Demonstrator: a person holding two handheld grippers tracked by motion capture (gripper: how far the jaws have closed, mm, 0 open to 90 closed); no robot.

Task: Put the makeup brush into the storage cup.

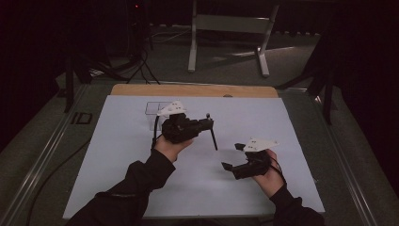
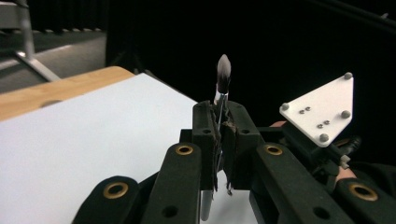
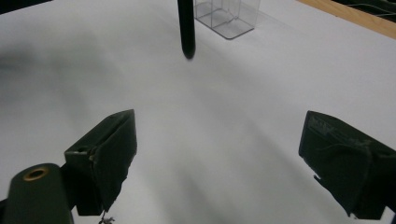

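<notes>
While the right gripper [image 1: 234,157] rests low at the near right of the white sheet [image 1: 117,155], its jaws stand wide with nothing between them, and in the right gripper view bare paper lies between the two pads [image 3: 109,154]. Item held: a brush [image 2: 223,81], clamped between the closed jaws of the left gripper [image 1: 210,123], which hangs above the sheet's middle. Orientation: tuft [image 2: 224,69] up past the pad tips, black handle [image 1: 214,139] slanting down toward the paper, its end [image 3: 187,44] just off the surface. Grip: near the ferrule, so most of the length hangs below. Farther off: a clear box [image 3: 228,15] near the sheet's far left, open side apparently up, just beyond the left hand [image 1: 169,147]. Beyond that: the wooden table edge [image 1: 193,90]. Likely step: carry the brush to the box and stand it inside. Handling note: lift until the handle end clears the rim, bring that end over the opening, lower straight, and release only once the handle is within the walls. The light box may tip or slide if struck; the free right gripper could steady it.
</notes>
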